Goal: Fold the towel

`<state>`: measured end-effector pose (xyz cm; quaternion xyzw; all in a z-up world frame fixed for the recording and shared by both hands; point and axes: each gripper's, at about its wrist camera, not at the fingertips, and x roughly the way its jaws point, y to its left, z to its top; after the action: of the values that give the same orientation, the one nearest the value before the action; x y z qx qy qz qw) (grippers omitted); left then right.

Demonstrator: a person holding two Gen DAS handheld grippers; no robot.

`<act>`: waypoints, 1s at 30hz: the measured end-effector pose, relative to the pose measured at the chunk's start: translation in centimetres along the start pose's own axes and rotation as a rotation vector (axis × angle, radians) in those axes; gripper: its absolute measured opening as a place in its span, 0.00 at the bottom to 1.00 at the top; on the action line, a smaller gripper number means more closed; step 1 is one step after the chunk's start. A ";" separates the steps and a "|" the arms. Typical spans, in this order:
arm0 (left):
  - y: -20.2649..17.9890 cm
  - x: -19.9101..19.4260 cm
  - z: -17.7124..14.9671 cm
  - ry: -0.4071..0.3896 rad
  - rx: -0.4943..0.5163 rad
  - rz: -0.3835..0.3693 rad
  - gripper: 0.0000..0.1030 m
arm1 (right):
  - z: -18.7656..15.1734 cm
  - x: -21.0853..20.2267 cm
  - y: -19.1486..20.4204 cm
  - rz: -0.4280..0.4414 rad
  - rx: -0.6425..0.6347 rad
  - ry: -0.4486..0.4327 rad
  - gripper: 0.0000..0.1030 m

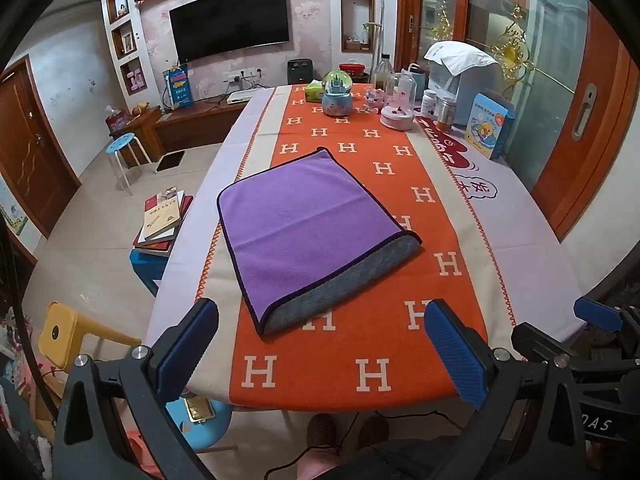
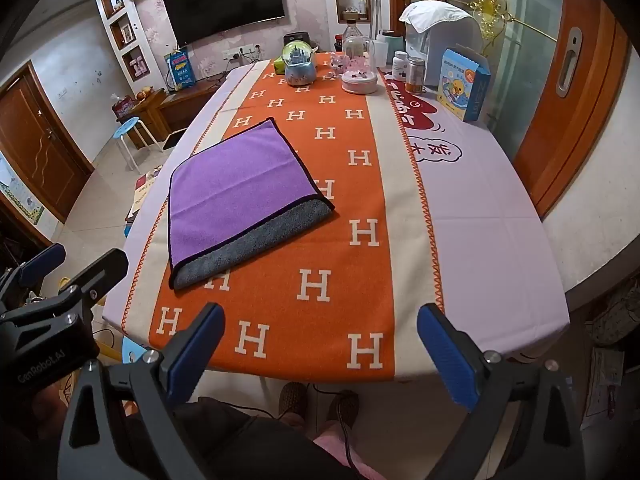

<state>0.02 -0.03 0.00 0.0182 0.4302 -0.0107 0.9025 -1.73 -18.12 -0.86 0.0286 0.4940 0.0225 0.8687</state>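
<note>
A purple towel (image 1: 304, 224) with a dark hem lies flat on the orange H-patterned table runner (image 1: 360, 372), folded over once so its grey underside (image 1: 344, 288) shows along the near edge. It also shows in the right wrist view (image 2: 236, 188). My left gripper (image 1: 322, 354) is open and empty, held near the table's front edge, short of the towel. My right gripper (image 2: 320, 354) is open and empty at the front edge, to the right of the towel. The right gripper also shows in the left wrist view (image 1: 576, 328).
At the table's far end stand a snow globe (image 1: 337, 94), a glass dome (image 1: 398, 104), jars, a water dispenser (image 1: 464, 80) and a blue box (image 1: 490, 124). Stools and stacked books (image 1: 164, 216) stand on the floor to the left.
</note>
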 end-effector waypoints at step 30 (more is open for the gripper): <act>1.0 0.6 -0.4 0.020 0.014 -0.066 0.99 | -0.9 0.1 0.8 -0.041 0.020 0.033 0.94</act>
<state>0.13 0.99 -0.69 0.0102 0.4395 -0.0433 0.8971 -2.50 -17.26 -1.32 0.0265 0.5091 0.0001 0.8603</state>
